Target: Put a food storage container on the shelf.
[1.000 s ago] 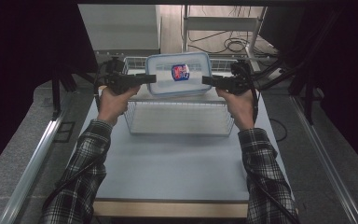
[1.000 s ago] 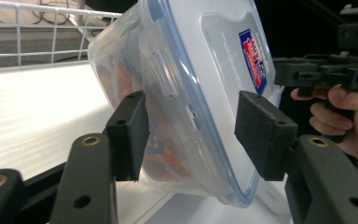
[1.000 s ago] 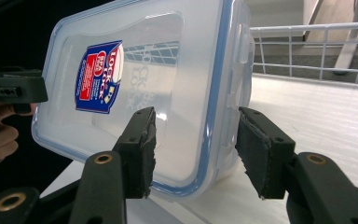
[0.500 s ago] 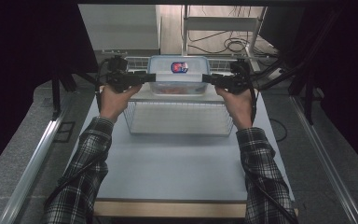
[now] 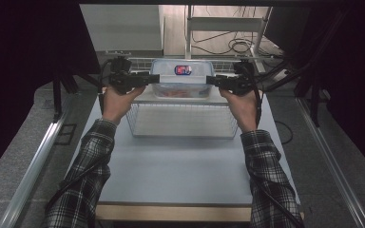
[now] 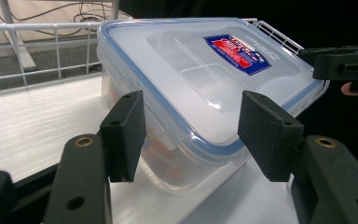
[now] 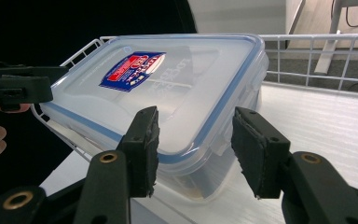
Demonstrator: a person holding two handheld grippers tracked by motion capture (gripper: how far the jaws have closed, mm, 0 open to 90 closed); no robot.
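A clear plastic container (image 5: 182, 78) with a blue-rimmed lid and a red and blue label rests level on a white shelf (image 5: 141, 98) at the back of the table. My left gripper (image 5: 151, 78) reaches in from the left and grips its left end. My right gripper (image 5: 210, 80) does the same at its right end. In the left gripper view the container (image 6: 200, 79) has its near end between my left gripper's (image 6: 186, 135) pads. In the right gripper view my right gripper (image 7: 193, 144) clasps the near end of the container (image 7: 182, 79).
A wire basket (image 5: 180, 121) stands under the shelf, in front of me. A low wire rail (image 6: 37, 46) runs along the shelf's far side. The pale table top (image 5: 171, 175) stretches toward me between my checked sleeves. Cables lie on the floor beyond.
The container was tipped with its lid toward the high camera a second ago. It has since swung down to level on the shelf. Both hands have hardly moved.
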